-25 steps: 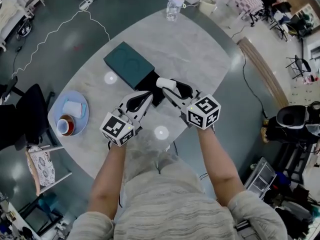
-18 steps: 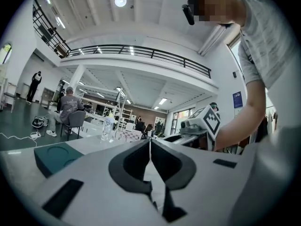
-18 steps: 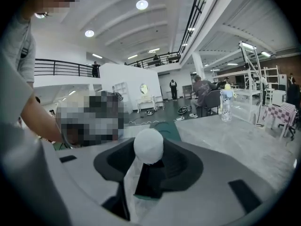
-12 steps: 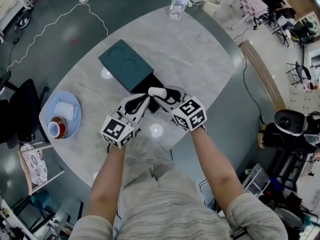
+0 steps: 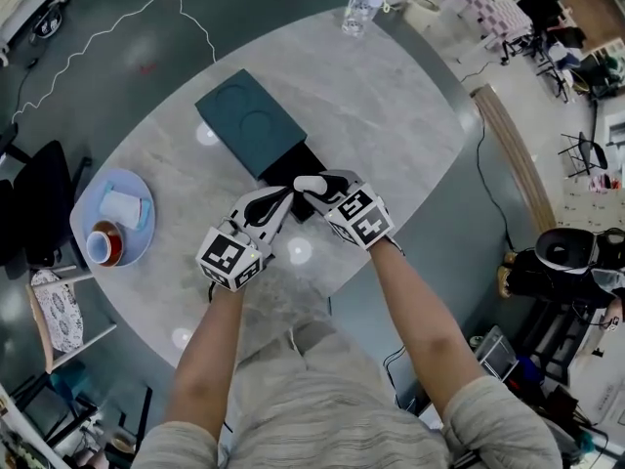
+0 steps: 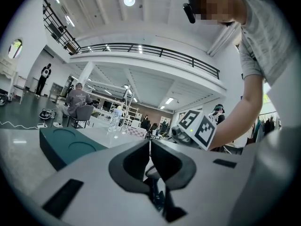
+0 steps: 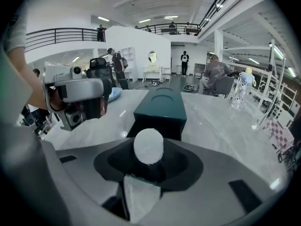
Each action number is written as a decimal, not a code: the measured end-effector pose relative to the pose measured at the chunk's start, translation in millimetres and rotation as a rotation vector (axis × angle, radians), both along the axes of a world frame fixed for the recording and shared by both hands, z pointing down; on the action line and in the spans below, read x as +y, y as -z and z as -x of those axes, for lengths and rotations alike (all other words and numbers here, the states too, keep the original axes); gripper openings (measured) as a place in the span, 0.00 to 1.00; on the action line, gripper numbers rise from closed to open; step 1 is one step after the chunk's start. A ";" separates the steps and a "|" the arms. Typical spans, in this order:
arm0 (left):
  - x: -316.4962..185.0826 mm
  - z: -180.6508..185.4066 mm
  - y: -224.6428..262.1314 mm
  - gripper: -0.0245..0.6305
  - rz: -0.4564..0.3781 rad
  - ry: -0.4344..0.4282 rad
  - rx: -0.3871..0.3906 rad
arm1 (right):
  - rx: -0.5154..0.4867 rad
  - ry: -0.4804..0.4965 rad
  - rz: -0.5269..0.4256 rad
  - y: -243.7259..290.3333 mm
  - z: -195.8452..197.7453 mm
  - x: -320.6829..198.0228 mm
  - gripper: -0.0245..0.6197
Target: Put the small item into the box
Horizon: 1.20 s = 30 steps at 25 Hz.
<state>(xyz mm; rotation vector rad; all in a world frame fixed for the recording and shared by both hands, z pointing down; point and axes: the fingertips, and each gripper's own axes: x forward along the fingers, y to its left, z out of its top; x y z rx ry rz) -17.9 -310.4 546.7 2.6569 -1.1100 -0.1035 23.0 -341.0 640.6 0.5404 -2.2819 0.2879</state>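
A teal box [image 5: 249, 120] lies on the marble table, its black inner tray [image 5: 285, 167] slid out toward me. My right gripper [image 5: 312, 186] is shut on a small white rounded item [image 5: 307, 183], held over the tray's near end. In the right gripper view the item [image 7: 148, 146] sits between the jaws, with the teal box [image 7: 162, 105] straight ahead. My left gripper [image 5: 281, 196] is shut and empty, just left of the right one near the tray. The left gripper view shows its fingertips [image 6: 150, 145] meeting and the box [image 6: 70, 147] at left.
A blue plate [image 5: 145, 231] with a cup [image 5: 101, 246] and a white object stands at the table's left edge. At the far edge is a clear bottle [image 5: 362, 8]. A dark chair [image 5: 34, 213] is beside the table at left. Round light spots dot the marble.
Both grippers have come down closer to the table. The right one has tipped downward and carried the white item in over the black tray.
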 end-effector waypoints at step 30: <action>0.3 18.6 -13.8 0.07 0.040 0.036 0.010 | 0.377 0.121 0.033 -52.5 10.7 -3.2 0.33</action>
